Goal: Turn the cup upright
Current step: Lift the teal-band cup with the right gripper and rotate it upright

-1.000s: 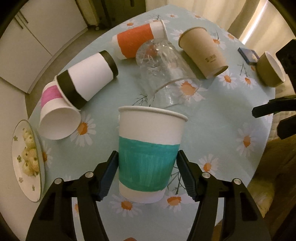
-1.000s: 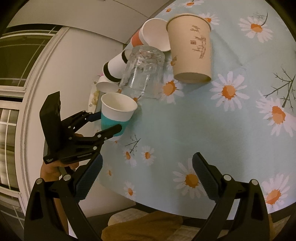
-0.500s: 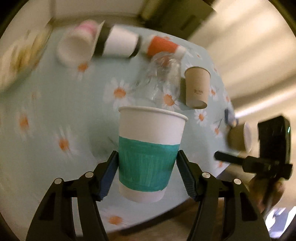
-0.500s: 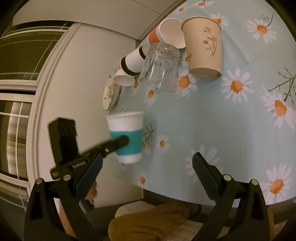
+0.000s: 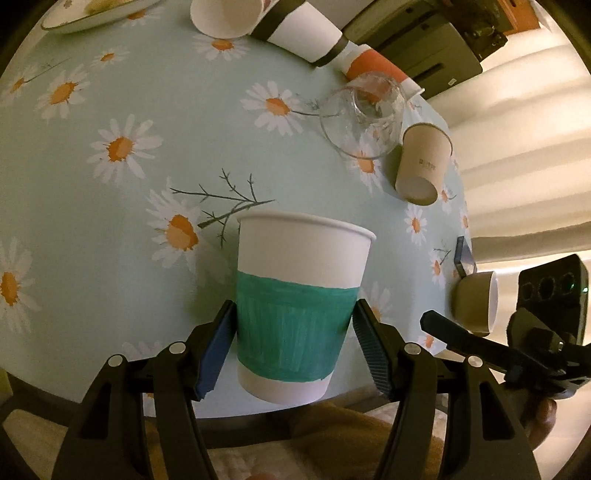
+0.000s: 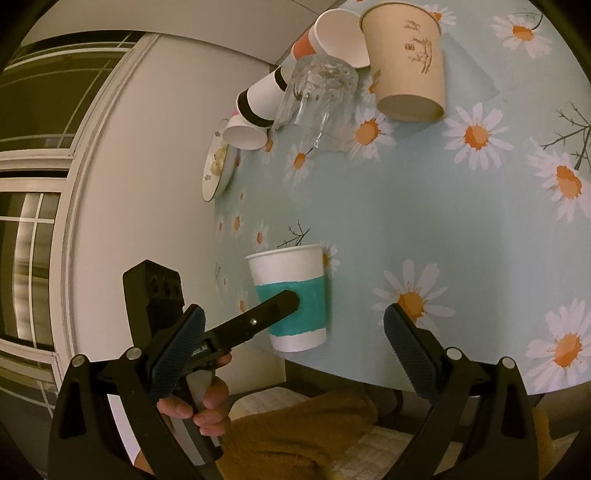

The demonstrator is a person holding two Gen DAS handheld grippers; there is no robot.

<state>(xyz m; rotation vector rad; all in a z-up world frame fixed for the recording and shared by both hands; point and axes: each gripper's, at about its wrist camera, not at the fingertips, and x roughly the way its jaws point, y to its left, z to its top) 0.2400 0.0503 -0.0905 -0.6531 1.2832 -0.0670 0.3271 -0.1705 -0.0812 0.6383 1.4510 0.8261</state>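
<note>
My left gripper (image 5: 293, 341) is shut on a white paper cup with a teal band (image 5: 295, 306). It holds the cup upright, mouth up, just above the near edge of the daisy-print table (image 5: 147, 110). In the right wrist view the same cup (image 6: 291, 295) hangs at the table's edge with a left finger (image 6: 273, 310) across its band. My right gripper (image 6: 293, 345) is open and empty, off the table edge to the right of the cup.
Several cups lie on their sides at the far side: a clear glass (image 5: 364, 118), a brown cup (image 5: 423, 162), an orange-banded cup (image 5: 373, 66), a black-banded cup (image 5: 303, 35). A plate (image 5: 92, 14) sits far left, a small bowl (image 5: 476, 301) at right.
My left gripper has carried the teal cup from the middle of the table back to its near edge and turned its view. The right gripper stayed open, nearly still.
</note>
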